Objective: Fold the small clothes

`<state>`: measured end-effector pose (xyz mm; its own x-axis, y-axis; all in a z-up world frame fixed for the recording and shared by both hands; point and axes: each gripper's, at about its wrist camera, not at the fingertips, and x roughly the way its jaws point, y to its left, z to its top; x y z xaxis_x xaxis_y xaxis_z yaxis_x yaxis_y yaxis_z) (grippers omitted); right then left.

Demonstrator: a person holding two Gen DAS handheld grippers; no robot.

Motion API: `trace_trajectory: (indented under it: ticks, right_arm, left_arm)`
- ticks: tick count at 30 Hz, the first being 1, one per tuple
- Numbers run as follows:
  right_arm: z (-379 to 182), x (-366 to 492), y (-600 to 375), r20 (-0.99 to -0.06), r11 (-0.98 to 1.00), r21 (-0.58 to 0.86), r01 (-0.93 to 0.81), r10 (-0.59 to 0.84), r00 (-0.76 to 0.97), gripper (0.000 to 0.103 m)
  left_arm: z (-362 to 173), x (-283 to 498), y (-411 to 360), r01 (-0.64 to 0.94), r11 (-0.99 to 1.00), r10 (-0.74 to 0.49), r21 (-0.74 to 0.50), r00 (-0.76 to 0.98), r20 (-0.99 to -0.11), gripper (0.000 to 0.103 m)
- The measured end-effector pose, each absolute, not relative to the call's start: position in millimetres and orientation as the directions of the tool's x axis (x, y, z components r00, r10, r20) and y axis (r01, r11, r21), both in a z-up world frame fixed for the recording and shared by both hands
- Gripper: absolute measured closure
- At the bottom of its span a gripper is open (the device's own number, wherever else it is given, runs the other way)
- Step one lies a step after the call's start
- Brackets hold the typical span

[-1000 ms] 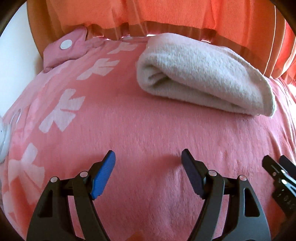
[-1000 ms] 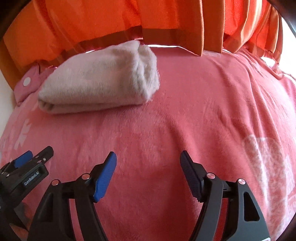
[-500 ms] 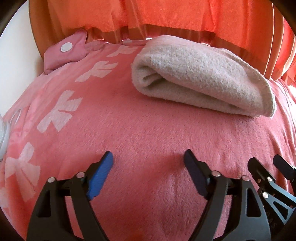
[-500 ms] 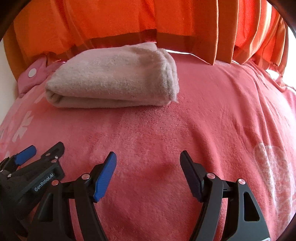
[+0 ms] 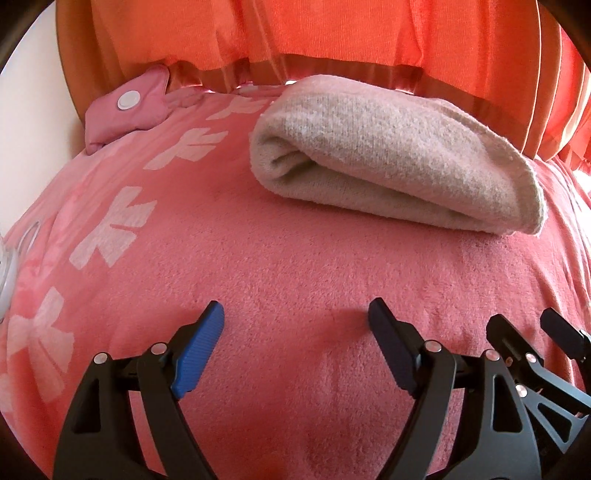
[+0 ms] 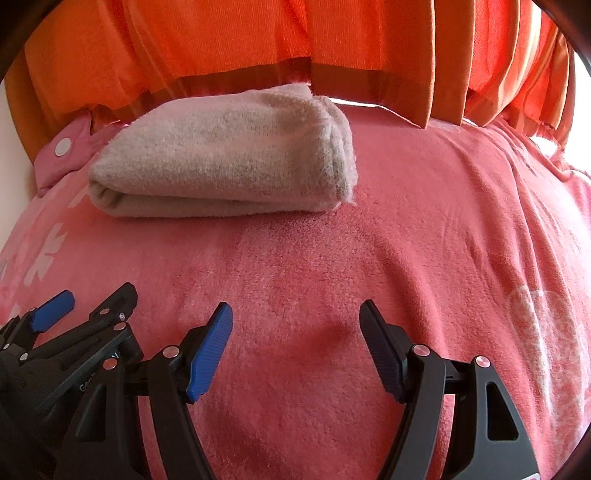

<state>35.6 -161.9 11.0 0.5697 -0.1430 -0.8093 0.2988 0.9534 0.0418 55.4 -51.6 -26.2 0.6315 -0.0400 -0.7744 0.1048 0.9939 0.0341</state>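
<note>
Folded beige terry-cloth garment [image 5: 399,155] [image 6: 229,166] lies flat on the pink fleece blanket with pale bow prints [image 5: 295,266] [image 6: 424,240]; long axis runs roughly crosswise to both tools, slightly slanted in the left wrist view; rounded fold end with layered opening points to the left of the tools; stitched hem end points to the right.

No containers in view.

Left tool [image 5: 295,325]: fingers spread apart, nothing between them, over bare blanket; garment ahead of it and a little to its right, well apart from the fingertips. Right tool [image 6: 295,325]: fingers likewise spread apart, gripping nothing; garment ahead and to its left, well apart. The two tools sit just beside each other; each shows at the edge of the other's view.

Beyond the garment hangs an orange pleated curtain [image 5: 332,33] [image 6: 240,37]; ahead-left, a small pink fabric tab with a white snap button [image 5: 127,105] [image 6: 62,147] rests at the blanket's far edge.
</note>
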Motion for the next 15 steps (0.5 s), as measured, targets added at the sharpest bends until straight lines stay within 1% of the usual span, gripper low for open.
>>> trace_trajectory:
  ticks: [15]
  right_arm:
    - [9.4,36.9,-159.7,-0.808,0.952,0.013,0.307,-0.171,0.564,0.034]
  left_arm:
    - [-27.8,57.0,-50.0,0.107,0.993,-0.028,0.052,0.638,-0.77,0.025]
